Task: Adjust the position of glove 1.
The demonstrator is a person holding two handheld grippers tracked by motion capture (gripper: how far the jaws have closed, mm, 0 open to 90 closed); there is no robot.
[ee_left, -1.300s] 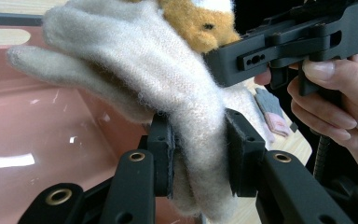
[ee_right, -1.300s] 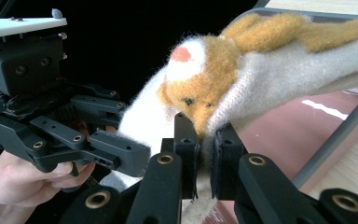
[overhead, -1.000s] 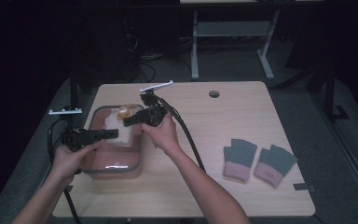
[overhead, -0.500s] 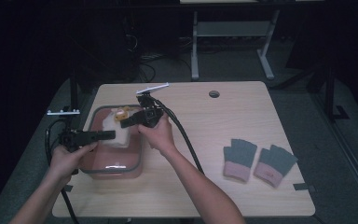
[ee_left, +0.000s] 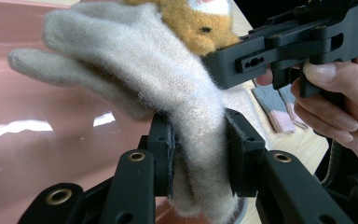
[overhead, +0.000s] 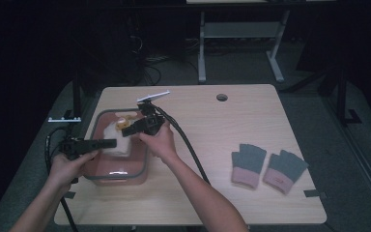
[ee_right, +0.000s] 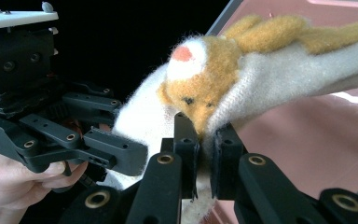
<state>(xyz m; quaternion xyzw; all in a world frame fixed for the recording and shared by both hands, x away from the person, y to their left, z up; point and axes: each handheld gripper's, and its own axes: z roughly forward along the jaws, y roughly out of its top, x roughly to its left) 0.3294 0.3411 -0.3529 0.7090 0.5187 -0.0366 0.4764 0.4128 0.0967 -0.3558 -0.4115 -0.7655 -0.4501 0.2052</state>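
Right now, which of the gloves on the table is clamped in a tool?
The cream fluffy glove over the pink bin, pinched by both tools. The two grey gloves with pink cuffs lie untouched on the table's right.

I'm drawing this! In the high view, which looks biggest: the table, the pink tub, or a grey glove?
1. Table, biggest by far.
2. Pink tub.
3. Grey glove, smallest; the other glove beside it looks about the same.

1. The bin (overhead: 142, 166) sat at the left of the tabletop (overhead: 212, 193).
2. The glove (overhead: 118, 140) hung over the bin.
3. The pair of gloves (overhead: 268, 166) lay well apart, at the right.
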